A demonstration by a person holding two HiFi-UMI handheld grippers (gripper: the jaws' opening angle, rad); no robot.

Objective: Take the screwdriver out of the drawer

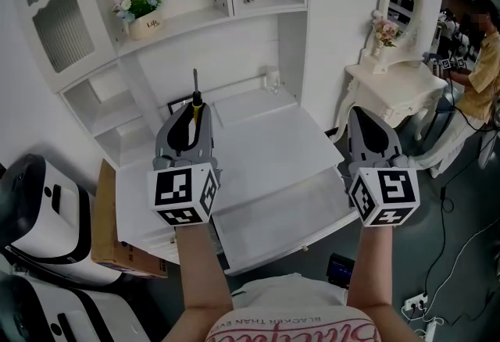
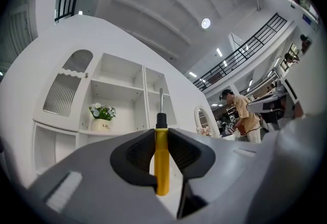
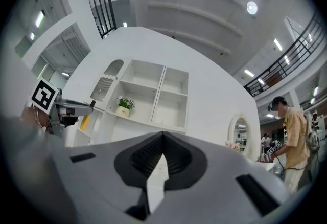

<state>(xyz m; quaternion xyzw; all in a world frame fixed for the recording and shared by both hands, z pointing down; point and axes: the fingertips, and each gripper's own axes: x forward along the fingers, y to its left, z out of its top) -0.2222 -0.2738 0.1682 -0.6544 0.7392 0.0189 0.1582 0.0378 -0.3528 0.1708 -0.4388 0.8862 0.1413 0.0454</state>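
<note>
The screwdriver [image 1: 196, 105] has a yellow handle, a black collar and a thin metal shaft that points up and away. My left gripper [image 1: 188, 112] is shut on its handle and holds it above the white desk top, left of the open drawer [image 1: 291, 201]. In the left gripper view the handle of the screwdriver [image 2: 162, 161] stands upright between the pads of the left gripper [image 2: 161, 134]. My right gripper [image 1: 362, 114] hovers over the desk's right edge. Its jaws meet at the tip with nothing between them, as the right gripper view shows of the right gripper [image 3: 162, 135].
A white hutch with open shelves rises behind the desk, with a flower pot [image 1: 144, 19] on one shelf. A vanity with an oval mirror [image 1: 400, 71] stands at the right, a person [image 1: 482, 71] beyond it. A cardboard box [image 1: 117, 233] and white machines [image 1: 43, 215] sit at the left.
</note>
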